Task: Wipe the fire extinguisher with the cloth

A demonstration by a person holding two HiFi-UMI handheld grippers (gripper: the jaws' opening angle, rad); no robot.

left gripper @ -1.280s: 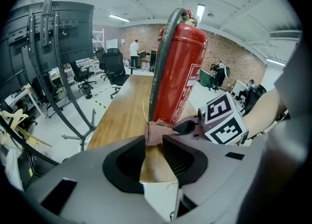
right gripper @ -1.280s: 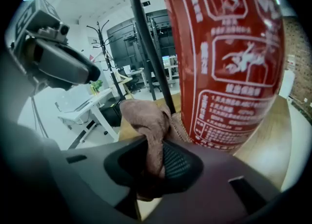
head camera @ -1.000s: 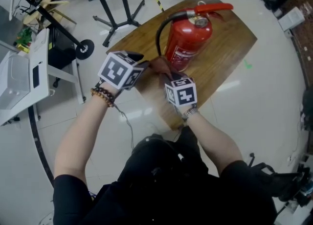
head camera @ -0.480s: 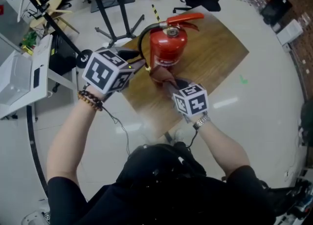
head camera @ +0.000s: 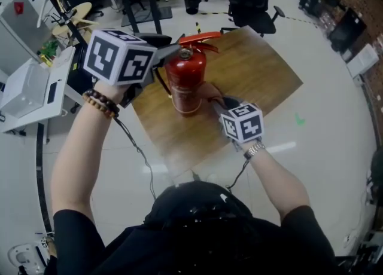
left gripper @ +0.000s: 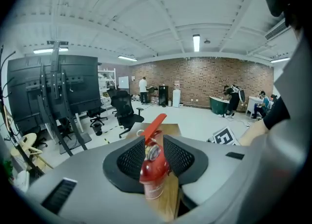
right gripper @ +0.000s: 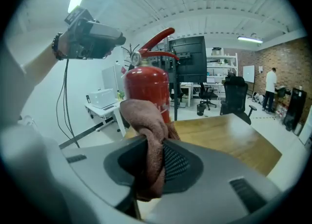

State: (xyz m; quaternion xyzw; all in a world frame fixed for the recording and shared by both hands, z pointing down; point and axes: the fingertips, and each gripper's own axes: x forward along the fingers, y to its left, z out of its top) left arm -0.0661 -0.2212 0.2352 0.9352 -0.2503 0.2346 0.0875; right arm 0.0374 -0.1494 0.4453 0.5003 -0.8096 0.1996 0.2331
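- Two hand-held grippers flank a red fire extinguisher [head camera: 185, 82] that stands upright on a wooden table [head camera: 263, 76].
- At the far left a white machine [head camera: 27, 91] sits on a low white stand, well apart from the table.
- The left gripper [head camera: 169, 44] is held high at the extinguisher's left, level with its top. Its jaws stand apart with nothing gripped. In the left gripper view the red lever [left gripper: 155, 123] and the round gauge show in the gap between the jaws, farther off, and neither pad touches them.
- The extinguisher stands near the table's left edge. A black hose [head camera: 160, 79] curves down its left side, and the red lever points away from the person.
- A brownish cloth [right gripper: 148, 121] is bunched against the right side of the red cylinder, low on its body.
- The right gripper [head camera: 219, 104] has its jaws closed tight on that cloth. In the right gripper view the fabric is pinched between the pads, bulges above them and hangs below.
- To the right, the rest of the tabletop is bare wood.
- A black office chair [head camera: 254, 5] stands on the pale floor beyond the table's far edge.
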